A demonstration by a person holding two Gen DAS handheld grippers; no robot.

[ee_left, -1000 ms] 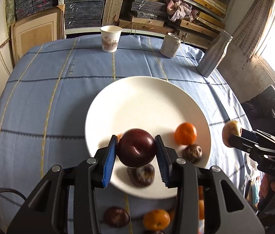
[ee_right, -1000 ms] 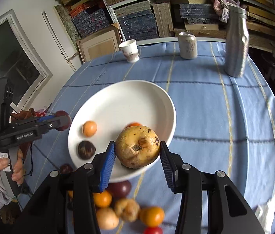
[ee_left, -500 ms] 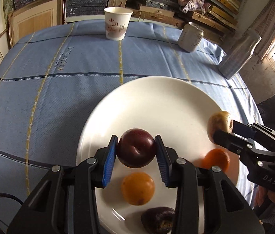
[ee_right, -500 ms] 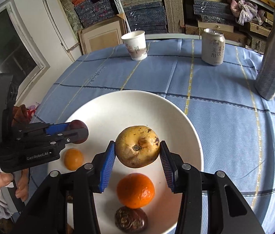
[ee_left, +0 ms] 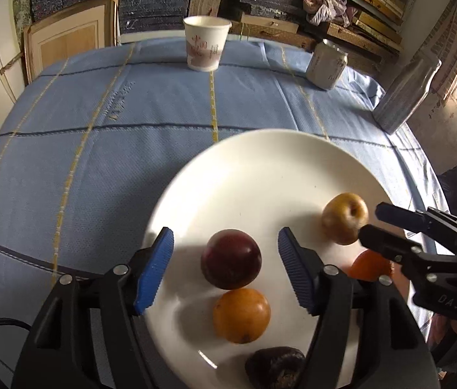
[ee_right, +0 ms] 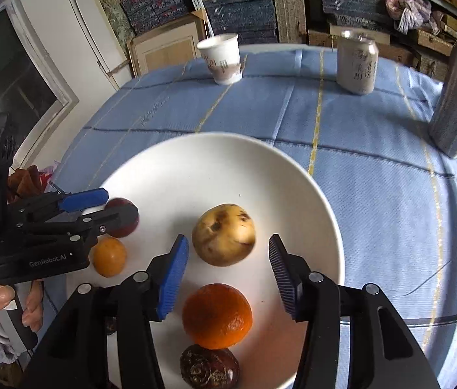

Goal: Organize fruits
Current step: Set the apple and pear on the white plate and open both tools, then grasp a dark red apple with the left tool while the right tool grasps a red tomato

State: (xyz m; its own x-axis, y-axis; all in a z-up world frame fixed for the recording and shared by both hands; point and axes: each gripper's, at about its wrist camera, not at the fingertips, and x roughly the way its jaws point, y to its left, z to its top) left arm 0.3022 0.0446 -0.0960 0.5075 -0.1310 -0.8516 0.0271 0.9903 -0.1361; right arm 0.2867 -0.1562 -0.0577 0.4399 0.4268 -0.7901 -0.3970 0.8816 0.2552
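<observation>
plate: a plate (ee_left: 260,162) is sitting on the tabletop (ee_left: 98,162), at its near side.
plum: a plum (ee_left: 231,258) is lying on the plate, between the spread fingers of the left gripper (ee_left: 225,272) and touching neither.
pear: a pear (ee_right: 224,234) is lying on the plate between the fingers of the right gripper (ee_right: 228,275), apart from both.
other fruit: a persimmon (ee_left: 241,315) is lying just nearer than the plum; a tangerine (ee_right: 217,316) is lying nearer than the pear, with a passion fruit (ee_right: 209,369) nearer still.
far side: a paper cup (ee_left: 206,42), a can (ee_left: 326,64) to its right and a bottle (ee_left: 405,97) further right are standing behind the plate.
</observation>
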